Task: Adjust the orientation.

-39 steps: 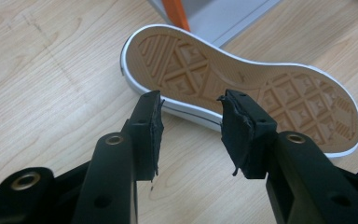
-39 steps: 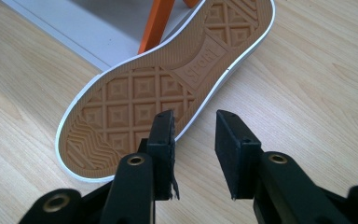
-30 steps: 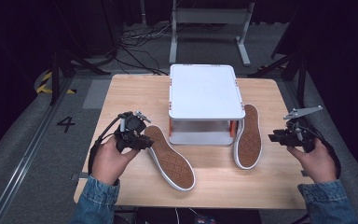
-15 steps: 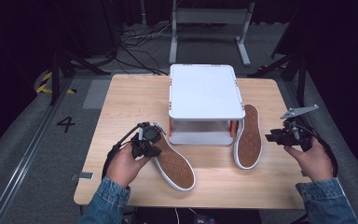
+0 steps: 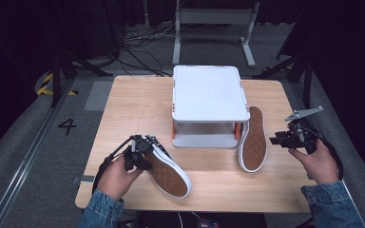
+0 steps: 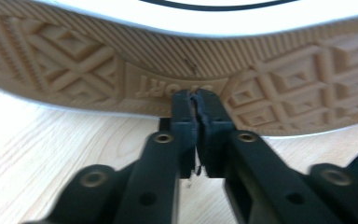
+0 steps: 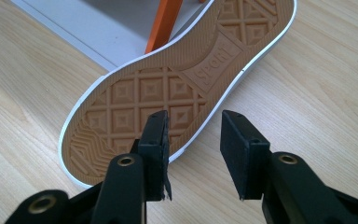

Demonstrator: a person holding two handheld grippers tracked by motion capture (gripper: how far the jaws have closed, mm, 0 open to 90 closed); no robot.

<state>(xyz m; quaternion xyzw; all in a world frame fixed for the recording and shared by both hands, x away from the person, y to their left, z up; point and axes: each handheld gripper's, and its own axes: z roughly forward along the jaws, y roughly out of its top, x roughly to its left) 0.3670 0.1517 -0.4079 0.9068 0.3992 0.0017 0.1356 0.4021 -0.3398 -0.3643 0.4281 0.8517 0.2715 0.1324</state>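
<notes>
Left gripper (image 6: 196, 100) pressed together, perhaps touching left shoe (image 5: 168, 171); right gripper (image 7: 193, 126) spread. Reopen, then pinch sole edge squarely.

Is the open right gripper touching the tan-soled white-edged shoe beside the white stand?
Apart. In the right gripper view, the right gripper hovers open, bare wood visible between jaws and shoe.

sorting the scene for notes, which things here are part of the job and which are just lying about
Part of the job:
- left shoe, sole up, at the left gripper, fingers shut
- right shoe, sole up, near the right gripper, fingers apart
- white rack between the shoes

Lying about:
- metal stand behind the table
- floor cables
</notes>
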